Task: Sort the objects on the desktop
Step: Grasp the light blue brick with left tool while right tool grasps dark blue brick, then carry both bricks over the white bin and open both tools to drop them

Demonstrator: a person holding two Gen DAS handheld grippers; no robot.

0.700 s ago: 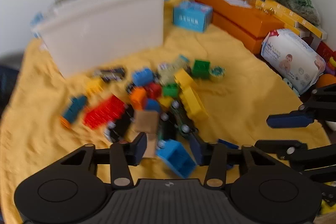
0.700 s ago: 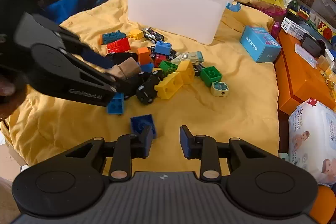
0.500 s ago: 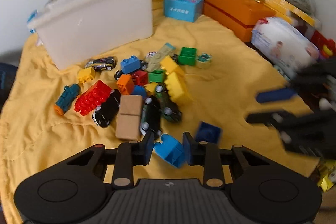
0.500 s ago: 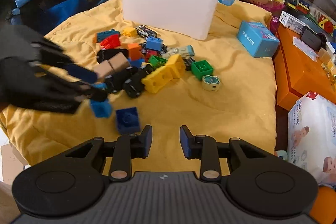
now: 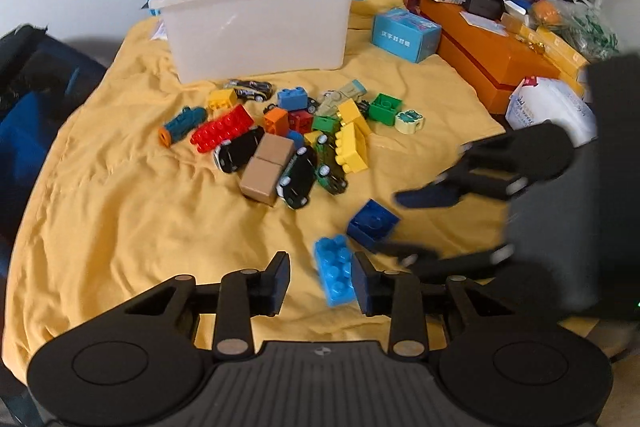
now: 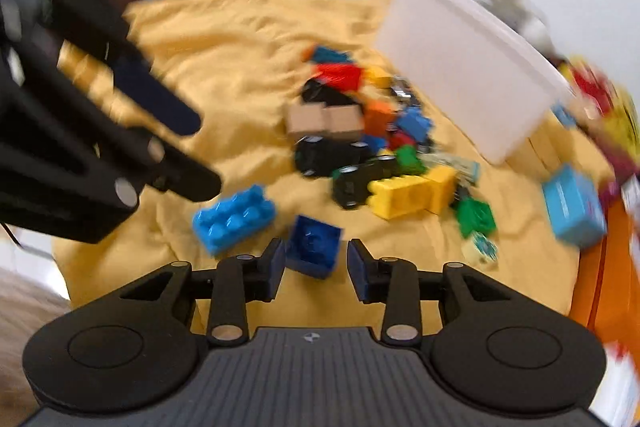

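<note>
Left view only: orange boxes (image 5: 492,55) at 2 o'clock. Light-blue brick (image 5: 335,269) on yellow cloth (image 5: 120,211), long axis toward 12, between spread left tongs (image 5: 320,281). Dark-blue block (image 6: 314,246) between spread right tongs (image 6: 316,269), unpinched.

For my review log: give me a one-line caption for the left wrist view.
Open left gripper beside a light blue brick on the yellow cloth; toy pile and white bin beyond.

A home: toy bricks (image 5: 224,125) on a yellow bedsheet (image 5: 120,207), wet wipes (image 5: 548,107).
</note>
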